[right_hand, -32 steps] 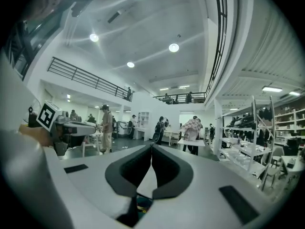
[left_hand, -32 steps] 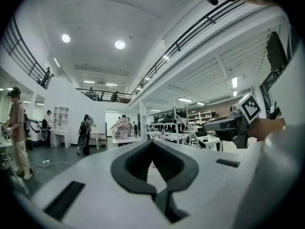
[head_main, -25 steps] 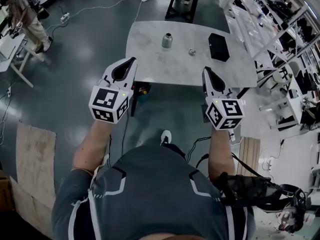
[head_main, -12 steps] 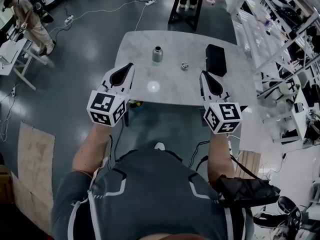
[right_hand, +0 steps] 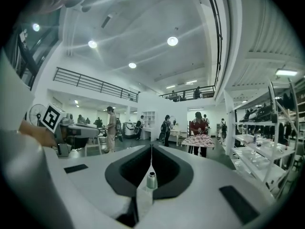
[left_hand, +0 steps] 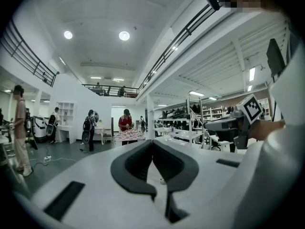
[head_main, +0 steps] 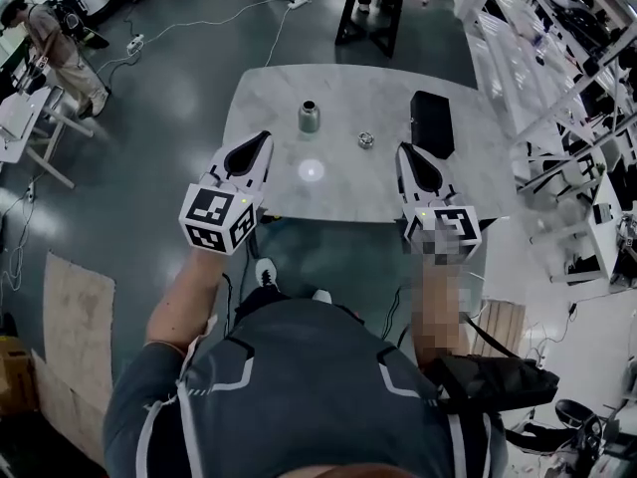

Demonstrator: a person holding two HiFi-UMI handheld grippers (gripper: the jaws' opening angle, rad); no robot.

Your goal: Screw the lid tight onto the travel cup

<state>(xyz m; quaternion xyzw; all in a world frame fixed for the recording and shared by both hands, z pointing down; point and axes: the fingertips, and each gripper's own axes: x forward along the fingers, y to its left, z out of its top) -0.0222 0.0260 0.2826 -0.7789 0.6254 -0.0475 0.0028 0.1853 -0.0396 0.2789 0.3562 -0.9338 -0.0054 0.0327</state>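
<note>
While the travel cup (head_main: 309,118) stands upright on the table (head_main: 338,192), its long axis vertical and its mouth up, toward the far left corner, we see the lid (head_main: 366,140) lying apart on its right, near the middle. Both forearms reach forward, level. The left gripper (head_main: 265,139) and the right gripper (head_main: 402,150) hover at the near edge, jaws pressed together, holding nothing.

The travel cup (head_main: 309,118) stands on the bench (head_main: 348,192), left of the middle. The lid (head_main: 365,140) lies to its right, apart from it. A box (head_main: 432,122) lies further right.
</note>
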